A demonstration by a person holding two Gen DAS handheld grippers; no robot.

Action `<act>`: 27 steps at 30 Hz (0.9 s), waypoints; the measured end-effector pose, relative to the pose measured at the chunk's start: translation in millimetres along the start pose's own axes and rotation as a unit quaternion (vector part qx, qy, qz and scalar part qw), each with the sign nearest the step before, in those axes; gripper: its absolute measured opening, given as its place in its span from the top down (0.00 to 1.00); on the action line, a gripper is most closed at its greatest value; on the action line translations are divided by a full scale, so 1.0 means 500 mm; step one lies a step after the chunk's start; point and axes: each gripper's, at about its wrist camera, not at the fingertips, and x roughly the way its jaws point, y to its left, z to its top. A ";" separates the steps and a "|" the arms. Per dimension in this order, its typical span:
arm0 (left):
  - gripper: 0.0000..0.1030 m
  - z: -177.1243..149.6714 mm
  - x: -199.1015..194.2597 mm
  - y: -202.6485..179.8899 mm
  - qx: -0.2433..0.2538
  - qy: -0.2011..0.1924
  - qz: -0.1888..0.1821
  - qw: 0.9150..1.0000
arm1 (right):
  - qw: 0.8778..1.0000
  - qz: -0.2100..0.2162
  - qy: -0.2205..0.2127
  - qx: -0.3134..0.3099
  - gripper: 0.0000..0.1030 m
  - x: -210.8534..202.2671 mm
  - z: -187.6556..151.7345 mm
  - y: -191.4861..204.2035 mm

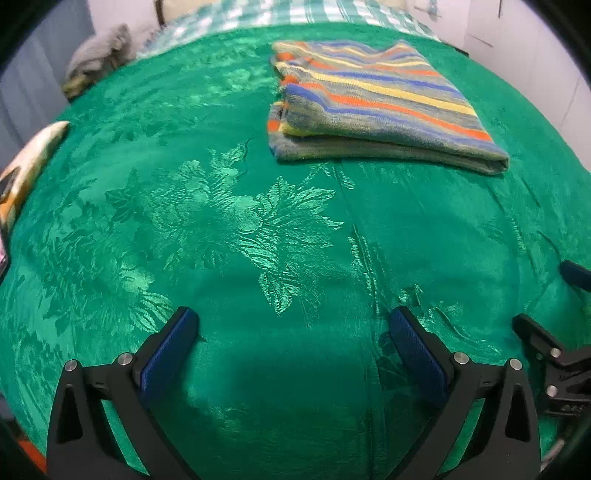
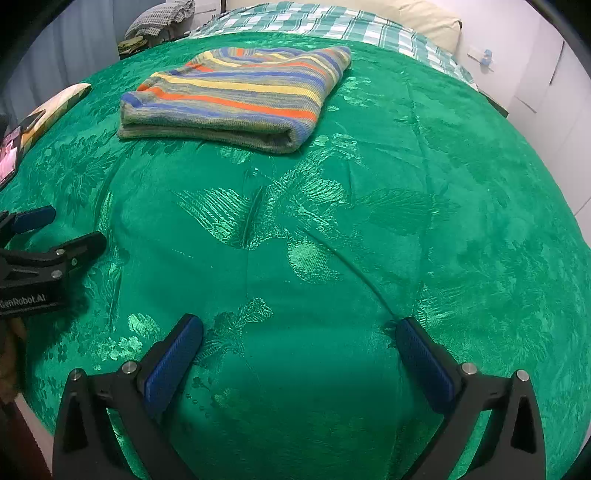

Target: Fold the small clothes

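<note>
A striped garment in grey, blue, orange and yellow lies folded into a thick rectangle on the green bedspread. In the right wrist view the same striped garment sits up and to the left. My left gripper stands wide open over bare bedspread, well short of the garment, with nothing between its blue pads. My right gripper is also wide open and empty, its tips at the green bedspread. The right gripper shows at the right edge of the left wrist view, the left gripper at the left edge of the right wrist view.
A checked green and white sheet and a pale pillow lie beyond the bedspread. Grey cloth is piled at the far left corner. A phone and a patterned cushion lie at the left edge. White walls stand to the right.
</note>
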 end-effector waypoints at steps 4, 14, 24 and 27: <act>0.02 0.061 -0.057 0.053 -0.007 -0.011 -0.060 0.998 | 0.997 0.070 0.044 0.008 0.00 -0.026 0.041 -0.042; 0.02 0.364 0.062 0.132 -0.089 -0.020 -0.133 0.987 | 0.940 0.247 -0.087 0.218 0.01 0.031 0.326 -0.222; 0.79 0.396 0.158 0.068 -0.056 0.007 -0.146 0.988 | 0.967 0.212 -0.031 0.138 0.73 0.206 0.427 -0.105; 0.85 0.404 0.127 0.038 -0.040 -0.012 -0.096 0.995 | 0.993 0.089 -0.072 0.009 0.77 0.148 0.435 -0.005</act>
